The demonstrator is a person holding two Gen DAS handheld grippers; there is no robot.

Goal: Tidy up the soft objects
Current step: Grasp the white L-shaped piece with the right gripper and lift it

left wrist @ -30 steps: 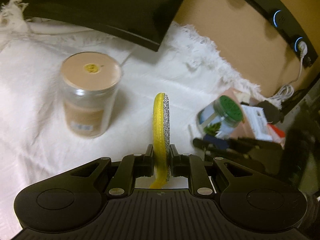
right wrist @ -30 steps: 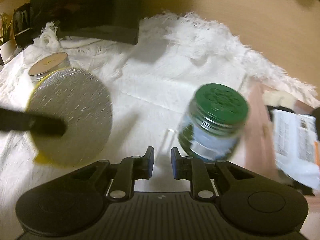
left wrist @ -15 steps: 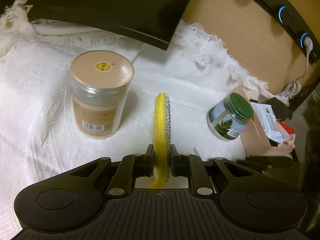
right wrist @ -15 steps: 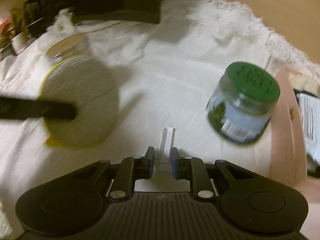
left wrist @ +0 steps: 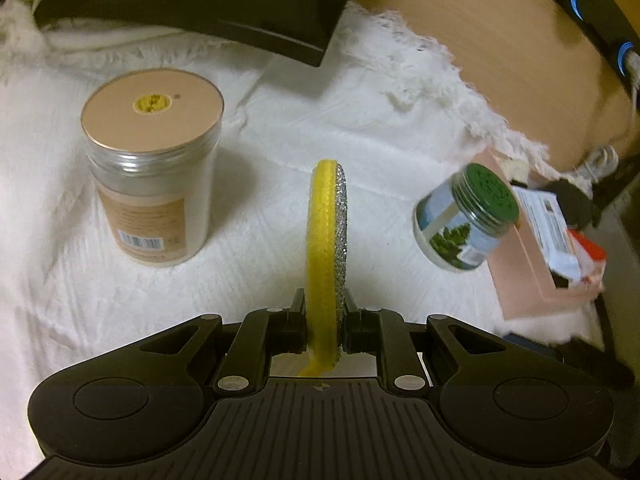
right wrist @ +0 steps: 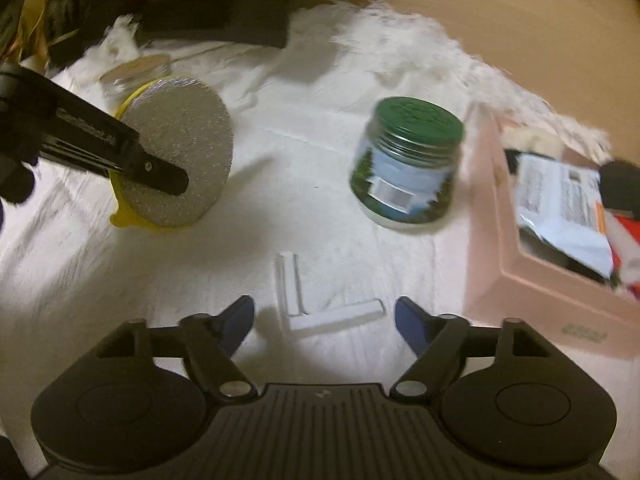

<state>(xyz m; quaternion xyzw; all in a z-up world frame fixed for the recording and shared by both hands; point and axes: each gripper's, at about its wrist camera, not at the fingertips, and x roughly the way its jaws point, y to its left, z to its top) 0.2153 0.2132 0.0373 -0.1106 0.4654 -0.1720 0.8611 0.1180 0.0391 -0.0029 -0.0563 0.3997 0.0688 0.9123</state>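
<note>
My left tool is clamped on the round yellow sponge, holding it on edge above the white cloth, between the tall tan-lidded jar on the far left and the green-lidded jar to the right. What has just changed is my right tool: its jaws have just been opening and now stand well apart with nothing between the blue pads, only a small white L-shaped piece lying on the cloth below them. I take that as the right side being free for a new pick, while the sponge has yet to be put away, perhaps in the pink box at the right.
</note>
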